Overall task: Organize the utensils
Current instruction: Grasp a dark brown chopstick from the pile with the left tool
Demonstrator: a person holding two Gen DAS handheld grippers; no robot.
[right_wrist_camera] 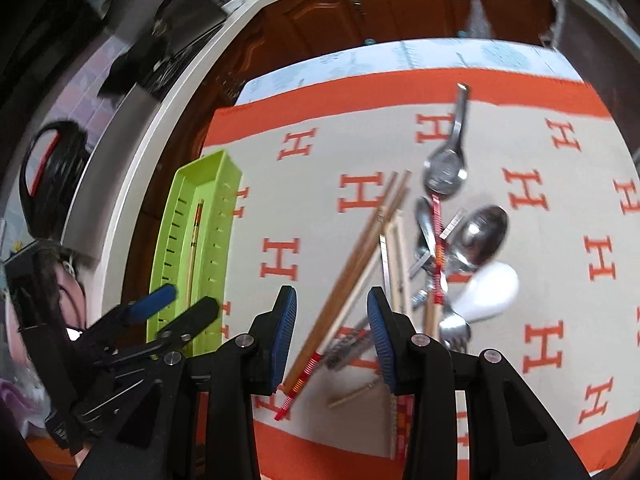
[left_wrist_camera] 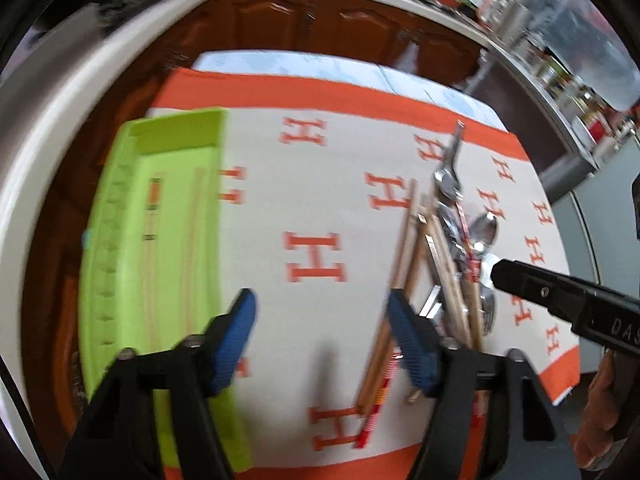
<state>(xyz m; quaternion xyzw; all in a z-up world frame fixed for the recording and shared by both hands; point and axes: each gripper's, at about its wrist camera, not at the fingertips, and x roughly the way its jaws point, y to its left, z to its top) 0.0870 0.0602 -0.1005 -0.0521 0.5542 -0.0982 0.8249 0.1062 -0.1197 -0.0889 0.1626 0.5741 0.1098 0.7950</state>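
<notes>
Utensils (right_wrist_camera: 432, 248) lie heaped on cloth (left_wrist_camera: 312, 184); green tray (left_wrist_camera: 176, 216) at nine o'clock holds chopsticks. Left gripper (left_wrist_camera: 322, 336) and right gripper (right_wrist_camera: 332, 320): both released, grasping nothing.

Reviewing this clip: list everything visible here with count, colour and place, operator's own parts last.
Tray: one, lime green, left of cloth, holding chopsticks.
Cloth: one, beige, orange border, H letters.
Chopsticks in pile: several, brown, cloth centre.
Metal spoons: at least three, silver, in pile.
White spoon: one, pile's right.
Fork: one, silver, near edge.
Cabinet doors: brown, behind.
Left hand-held gripper: black, blue pads, open, empty.
Right hand-held gripper: same, open above chopsticks.
</notes>
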